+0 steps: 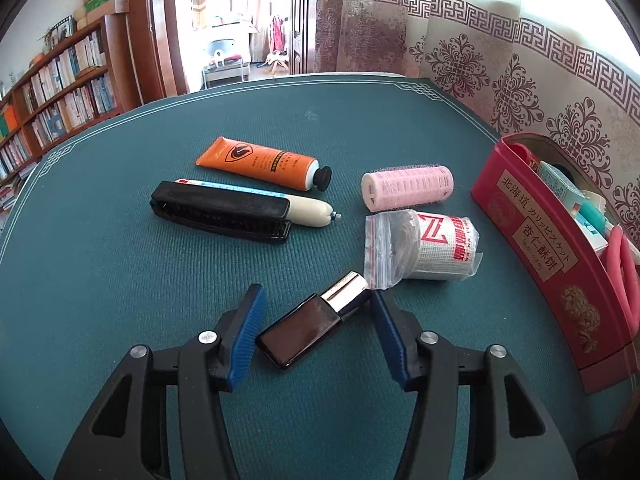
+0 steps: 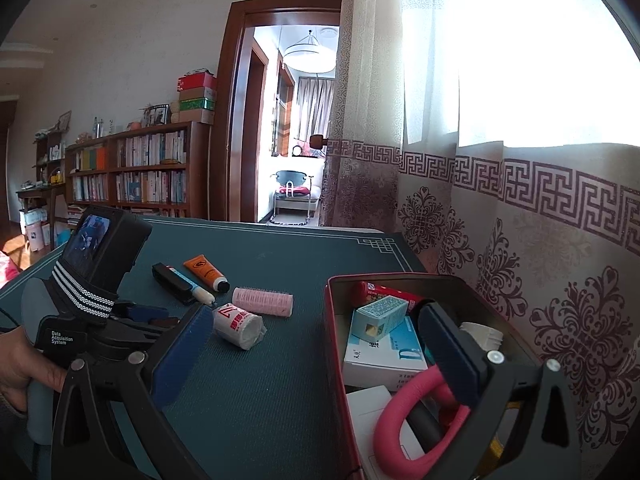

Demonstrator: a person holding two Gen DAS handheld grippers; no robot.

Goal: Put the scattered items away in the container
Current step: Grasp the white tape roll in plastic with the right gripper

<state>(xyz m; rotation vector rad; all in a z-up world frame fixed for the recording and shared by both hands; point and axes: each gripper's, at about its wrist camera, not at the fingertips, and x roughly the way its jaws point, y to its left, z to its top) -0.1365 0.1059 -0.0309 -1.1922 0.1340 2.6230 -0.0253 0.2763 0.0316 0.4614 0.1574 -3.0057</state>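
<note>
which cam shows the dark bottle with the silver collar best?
Left wrist: the dark bottle lies in full view between the left hand-held gripper fingers, no pad visibly pressing it. Right wrist view: hidden behind that gripper's body.

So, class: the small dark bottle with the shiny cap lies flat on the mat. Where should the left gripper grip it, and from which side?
Grip the dark bottle across its flat rectangular body, coming from above. The left gripper already straddles it, pads not visibly pressing; the shiny cap looks slippery.
</note>
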